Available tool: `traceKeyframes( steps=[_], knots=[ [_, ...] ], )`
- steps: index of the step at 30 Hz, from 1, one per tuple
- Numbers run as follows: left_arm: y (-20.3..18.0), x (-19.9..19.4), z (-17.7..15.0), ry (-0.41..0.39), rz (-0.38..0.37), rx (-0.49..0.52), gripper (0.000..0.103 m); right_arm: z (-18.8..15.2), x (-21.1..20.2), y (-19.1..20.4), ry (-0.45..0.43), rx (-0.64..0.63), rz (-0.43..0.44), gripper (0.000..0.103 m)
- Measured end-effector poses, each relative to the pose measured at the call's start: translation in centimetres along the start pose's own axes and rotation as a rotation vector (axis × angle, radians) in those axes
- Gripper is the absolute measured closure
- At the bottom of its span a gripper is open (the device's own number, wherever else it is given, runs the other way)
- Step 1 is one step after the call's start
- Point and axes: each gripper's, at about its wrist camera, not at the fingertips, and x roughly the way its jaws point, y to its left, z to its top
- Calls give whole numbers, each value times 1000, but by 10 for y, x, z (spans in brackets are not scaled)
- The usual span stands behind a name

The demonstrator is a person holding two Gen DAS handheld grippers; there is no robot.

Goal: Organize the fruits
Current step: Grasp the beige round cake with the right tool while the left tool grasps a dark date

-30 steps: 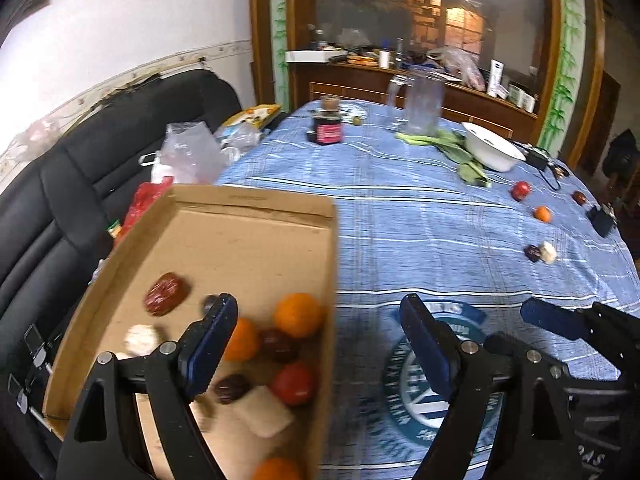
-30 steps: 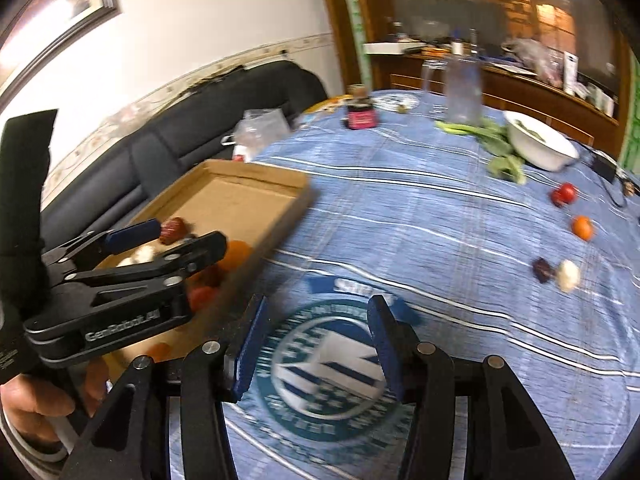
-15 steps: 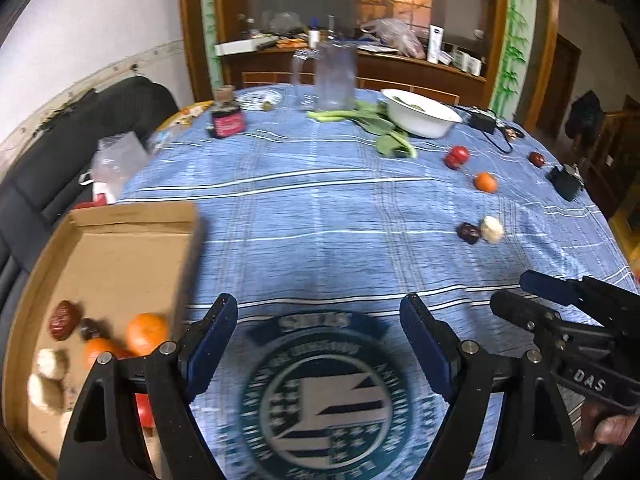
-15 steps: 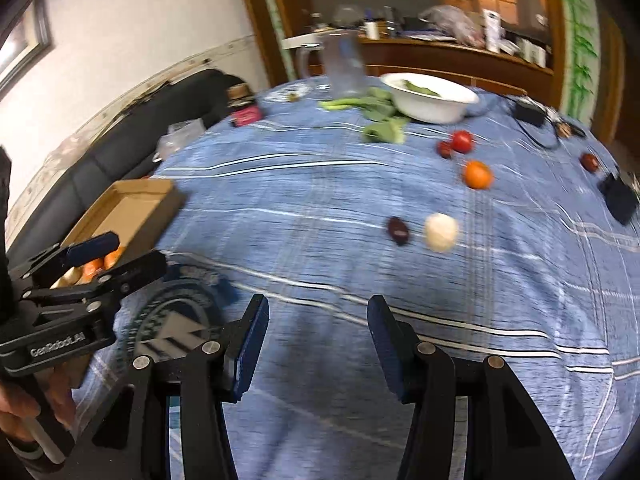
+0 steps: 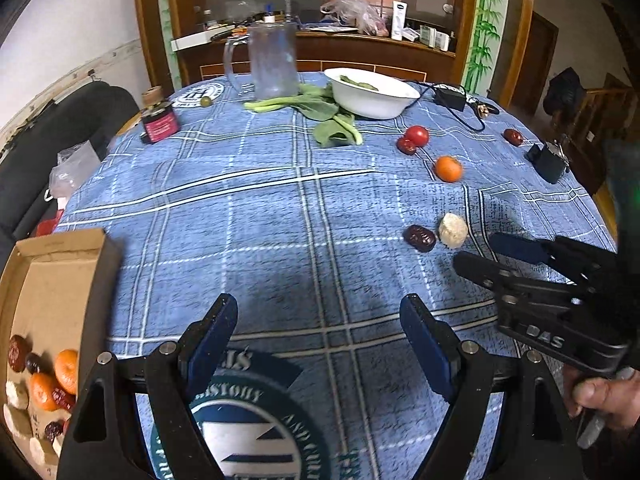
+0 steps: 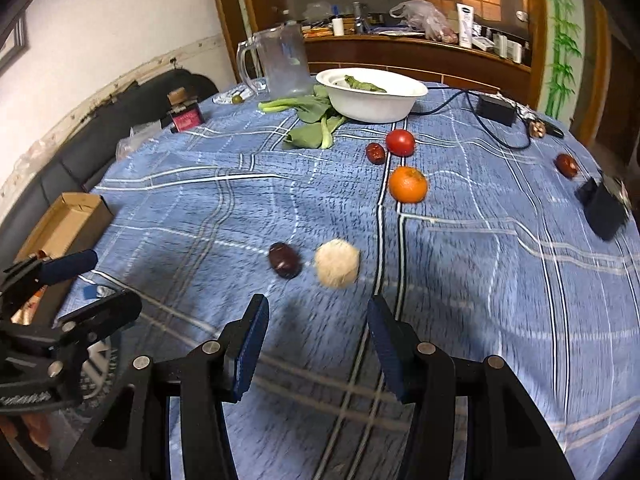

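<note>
The left gripper (image 5: 316, 344) has its two blue fingers wide apart with nothing between them, only the blue checked tablecloth (image 5: 248, 216). The right gripper (image 6: 316, 340) is also apart and holds nothing; its gap is smaller.

Only the left view looks into the cardboard box (image 5: 60, 276) at the table's left edge. Oranges, dark dates and pale round pieces lie in its near end. In the right view the box (image 6: 68, 220) is far off and you cannot see inside it.

The right view shows the loose fruit better. A dark date (image 6: 284, 260) and a pale ball (image 6: 337, 263) lie side by side just ahead of the fingers. Farther back are an orange (image 6: 408, 184), a tomato (image 6: 400, 142) with a date (image 6: 376, 153) beside it, and one more date (image 6: 566, 165) near the right edge.

The white bowl (image 6: 372, 100) has something green in it, partly hidden by its rim. The box's near end is cut off by the left view's edge. The shelf things behind are too small to make out.
</note>
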Motion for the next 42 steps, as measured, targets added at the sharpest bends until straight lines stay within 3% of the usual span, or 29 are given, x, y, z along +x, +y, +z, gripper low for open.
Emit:
traceKeyframes(
  steps=[4,9,23,26,27,33,42],
  knots=[
    [-8,8,6,7,-6,11,21,9,22,-7,31,-23,-17,48],
    [-16,24,15,37,-22,12,21,19,32,-7,31,-71,-23,73],
    [-60,74,44,67,-51,48,22,12,7,-62,16,92,19,72],
    [-65,80,41,62,-56,81,58,12,4,-61,10,90,29,72],
    [-64,79,41,60,-55,84,76,13,4,-61,9,89,30,72],
    [-51,72,37,61,-98,60,79,13,3,-54,9,67,35,72],
    [-24,27,16,34,-129,30,79,9,-13,-21,9,23,41,72]
  ],
)
